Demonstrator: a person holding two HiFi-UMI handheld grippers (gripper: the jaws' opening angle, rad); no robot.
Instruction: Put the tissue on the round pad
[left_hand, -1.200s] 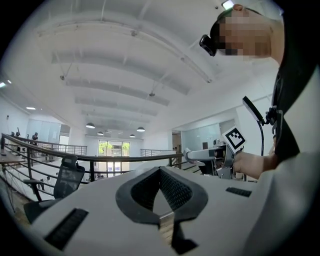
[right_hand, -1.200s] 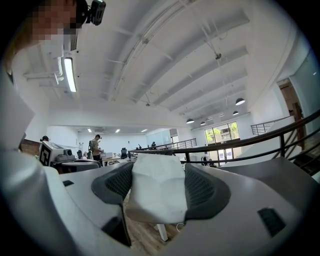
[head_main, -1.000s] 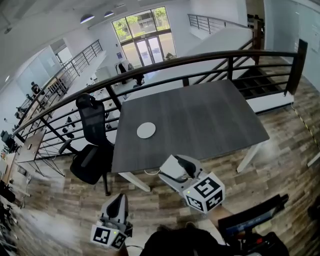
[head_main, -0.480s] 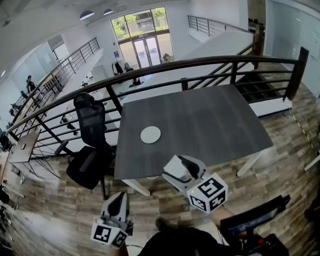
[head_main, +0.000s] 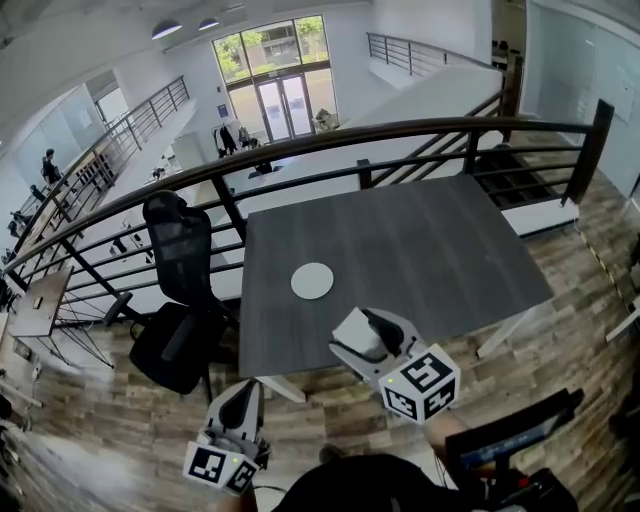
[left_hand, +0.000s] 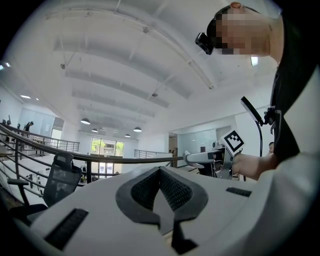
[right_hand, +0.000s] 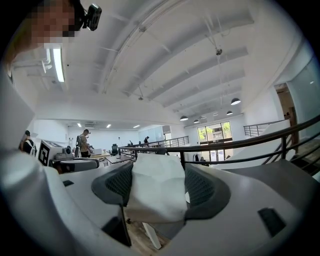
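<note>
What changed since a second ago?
The person has stepped toward the table, so it and the round pad sit nearer the right hand-held gripper and left hand-held gripper in the head view. Nothing taken or released. Unchanged: the right clamped on the tissue, the left shut and empty, pad bare.

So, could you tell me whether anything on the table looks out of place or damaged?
Nothing stands out: the round pad lies flat on the dark table, and the tissue is held neatly between the right gripper's fingers.

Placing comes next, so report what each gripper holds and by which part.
The right gripper clamps the tissue across its middle, between both pads. The left gripper is shut on nothing.
</note>
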